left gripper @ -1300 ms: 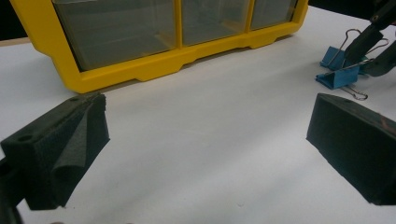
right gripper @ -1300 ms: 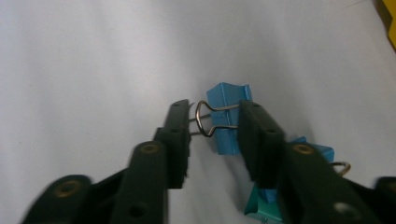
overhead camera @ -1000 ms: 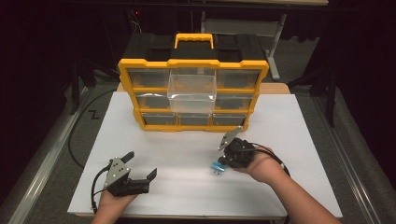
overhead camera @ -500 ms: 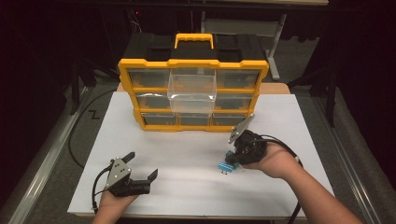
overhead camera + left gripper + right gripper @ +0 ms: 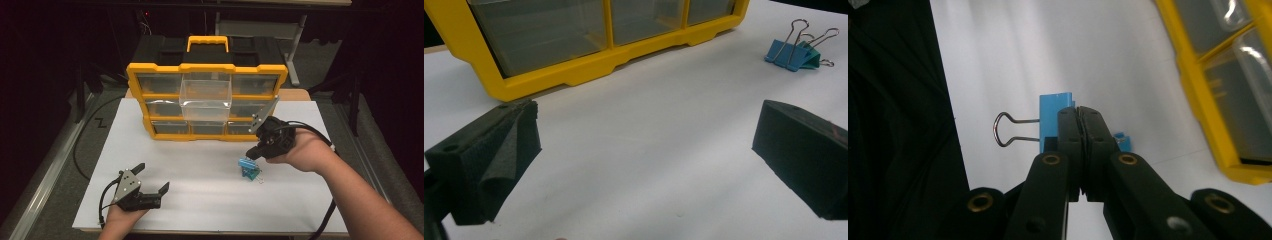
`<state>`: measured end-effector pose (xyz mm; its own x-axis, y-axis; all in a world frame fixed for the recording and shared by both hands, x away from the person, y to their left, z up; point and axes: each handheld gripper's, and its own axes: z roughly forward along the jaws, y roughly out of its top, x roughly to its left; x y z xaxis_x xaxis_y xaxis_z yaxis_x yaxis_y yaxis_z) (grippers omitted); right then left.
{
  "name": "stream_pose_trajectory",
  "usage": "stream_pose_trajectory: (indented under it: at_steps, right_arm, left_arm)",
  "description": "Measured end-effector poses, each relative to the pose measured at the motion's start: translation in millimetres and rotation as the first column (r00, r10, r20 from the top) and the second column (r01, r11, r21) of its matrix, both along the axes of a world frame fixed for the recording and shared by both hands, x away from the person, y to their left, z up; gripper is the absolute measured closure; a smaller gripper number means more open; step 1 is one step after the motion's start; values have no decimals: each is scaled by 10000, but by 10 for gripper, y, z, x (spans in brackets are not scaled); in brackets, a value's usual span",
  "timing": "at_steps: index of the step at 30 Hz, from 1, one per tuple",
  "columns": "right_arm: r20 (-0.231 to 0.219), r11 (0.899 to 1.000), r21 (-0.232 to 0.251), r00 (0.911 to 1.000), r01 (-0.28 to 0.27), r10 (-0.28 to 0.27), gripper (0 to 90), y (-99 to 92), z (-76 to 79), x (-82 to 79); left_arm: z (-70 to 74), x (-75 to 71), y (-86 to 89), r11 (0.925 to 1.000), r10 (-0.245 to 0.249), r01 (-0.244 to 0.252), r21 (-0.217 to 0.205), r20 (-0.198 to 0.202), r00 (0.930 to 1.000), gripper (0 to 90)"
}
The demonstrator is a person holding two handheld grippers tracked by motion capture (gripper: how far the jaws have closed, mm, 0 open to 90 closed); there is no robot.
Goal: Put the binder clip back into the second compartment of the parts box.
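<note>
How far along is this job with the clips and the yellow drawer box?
Early days. Done: one clear drawer of the yellow organizer is pulled out. In hand: the right gripper, jaws shut, hangs just over the blue binder clip; whether it pinches it is unclear. To do: the green clip lies beside it; the left gripper rests open.

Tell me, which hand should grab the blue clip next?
The right. The right gripper is just above the blue binder clip, though its fingers are shut and would have to open first. The left gripper is open but sits far away, near the table's front edge.
</note>
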<state>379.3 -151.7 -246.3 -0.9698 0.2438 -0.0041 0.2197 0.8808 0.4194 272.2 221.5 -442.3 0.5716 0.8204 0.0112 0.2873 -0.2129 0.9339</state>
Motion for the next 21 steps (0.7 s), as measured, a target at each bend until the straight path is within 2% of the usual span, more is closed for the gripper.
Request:
stream_pose_trajectory:
  at_steps: [7,14,21]
  right_arm:
    - [-126,9997,152,9997,-186,188,900,35,355,20]
    - [42,9990,263,9994,-357,356,900,82,763,36]
    - [207,9990,269,9992,-352,347,900,132,1084,58]
  left_arm:
    - [0,1,1,9999,-60,60,-102,-4,10000,2]
    - [3,-1,5,9999,-126,126,-99,-15,9999,2]
    - [7,-4,13,9998,-121,121,-160,2,9999,2]
